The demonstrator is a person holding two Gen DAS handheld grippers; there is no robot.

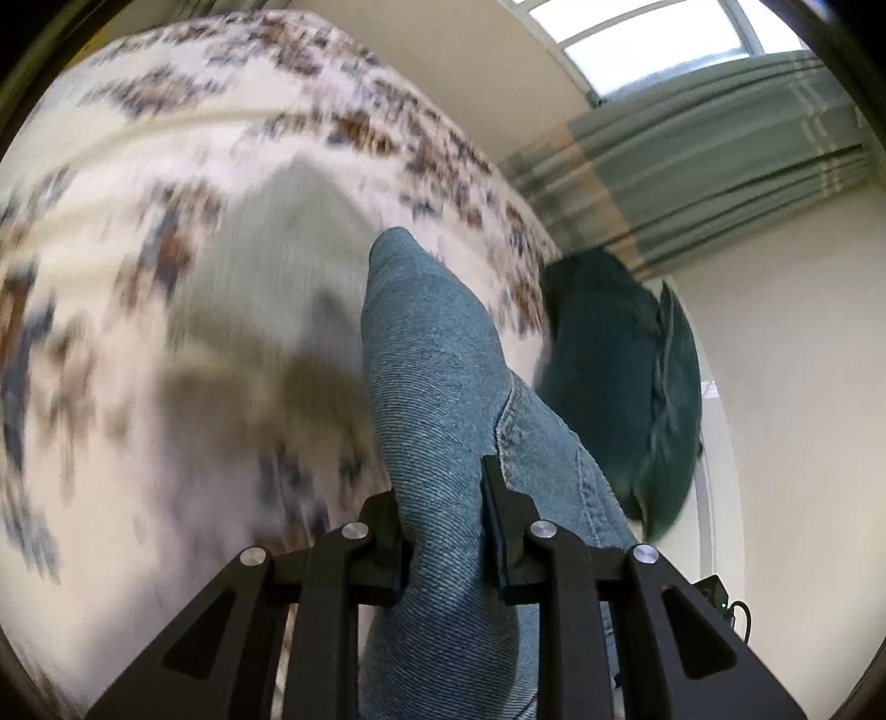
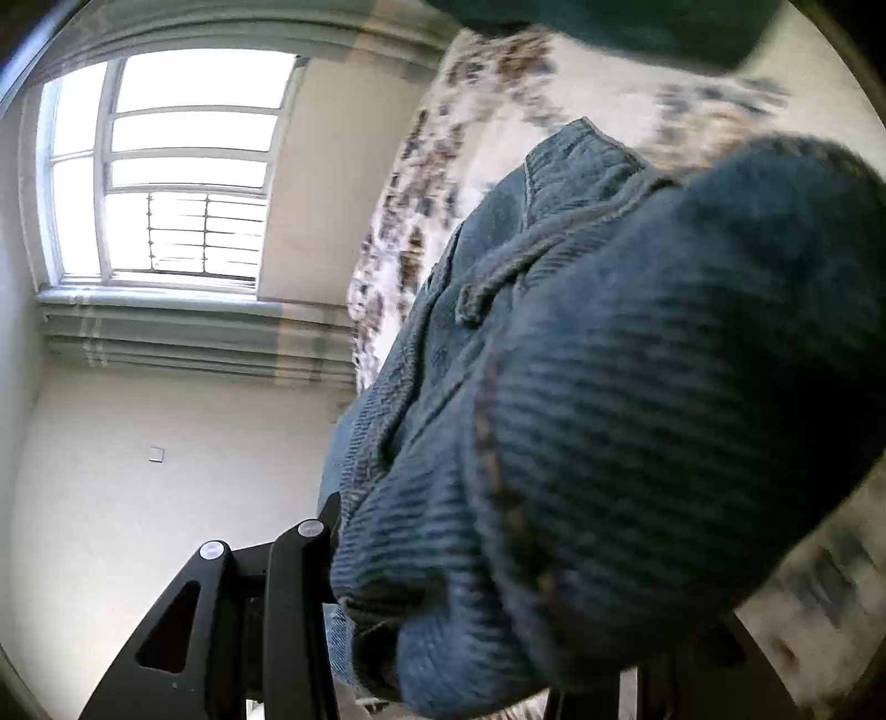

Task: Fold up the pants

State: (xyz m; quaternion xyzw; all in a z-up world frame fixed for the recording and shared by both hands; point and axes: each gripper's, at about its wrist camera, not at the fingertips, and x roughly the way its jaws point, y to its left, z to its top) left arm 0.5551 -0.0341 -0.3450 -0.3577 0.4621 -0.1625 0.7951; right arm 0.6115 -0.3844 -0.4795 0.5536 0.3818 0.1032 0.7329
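Observation:
Blue denim pants (image 1: 432, 387) hang from my left gripper (image 1: 443, 531), which is shut on a fold of the fabric above a patterned bed cover (image 1: 166, 249). In the right wrist view the pants (image 2: 637, 415) bunch thickly in front of the camera, with a seam and belt loop showing. My right gripper (image 2: 443, 554) is shut on this bunch; only its left finger (image 2: 326, 531) shows, the other is hidden behind denim.
A dark teal pillow (image 1: 626, 376) lies at the bed's edge, also at the top of the right wrist view (image 2: 609, 27). A window (image 2: 166, 166) and grey-green curtain (image 1: 692, 166) line the cream walls. A wall switch (image 2: 156, 454) is visible.

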